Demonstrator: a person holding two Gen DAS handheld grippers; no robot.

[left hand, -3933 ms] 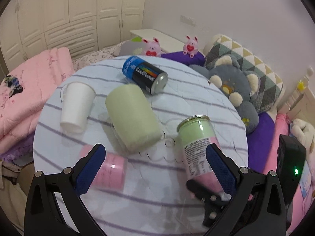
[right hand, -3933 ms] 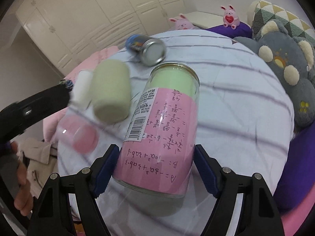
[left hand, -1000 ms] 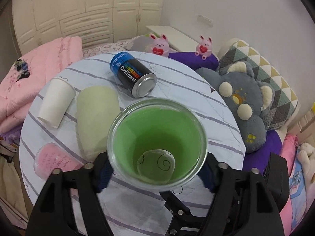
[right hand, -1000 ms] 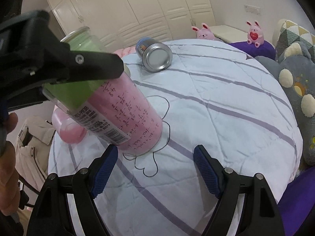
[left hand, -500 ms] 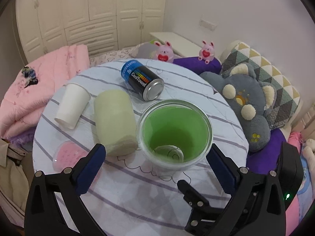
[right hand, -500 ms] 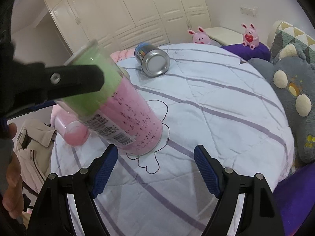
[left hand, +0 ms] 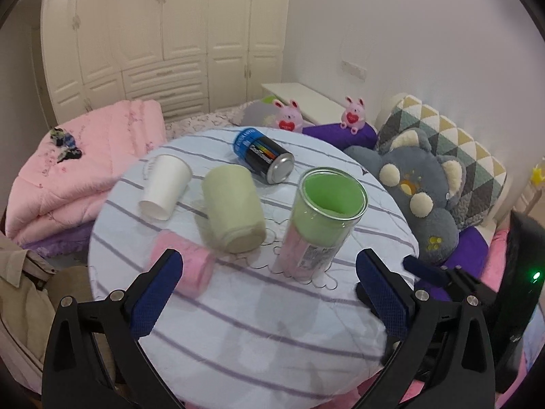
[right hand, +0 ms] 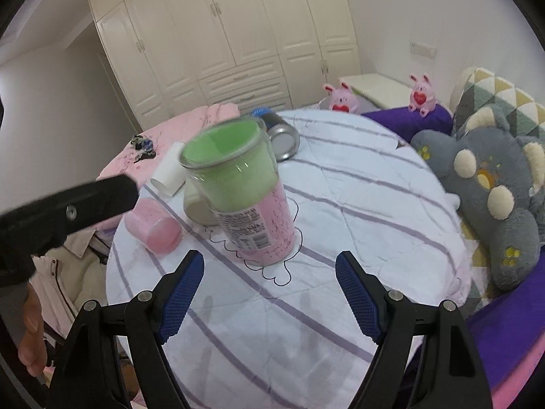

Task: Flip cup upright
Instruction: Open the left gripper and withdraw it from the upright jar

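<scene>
The clear cup with a green and pink liner (left hand: 318,226) stands upright, mouth up, on the round table's striped cloth (left hand: 259,313). It also shows in the right wrist view (right hand: 247,194). My left gripper (left hand: 269,293) is open and empty, drawn back from the cup, which stands free beyond its fingers. My right gripper (right hand: 270,293) is open and empty just in front of the cup. The left gripper's black arm (right hand: 68,208) shows at the left of the right wrist view.
A pale green cup (left hand: 231,211), a white paper cup (left hand: 165,185), a small pink cup (left hand: 185,266) and a dark can (left hand: 265,155) lie on their sides on the table. Plush toys (left hand: 419,201) and pillows lie at the right, a pink quilt (left hand: 78,170) at the left.
The cup went from lying between the right fingers to being held by my left gripper, then set upright. My left gripper has let go and pulled back; the right has backed off.
</scene>
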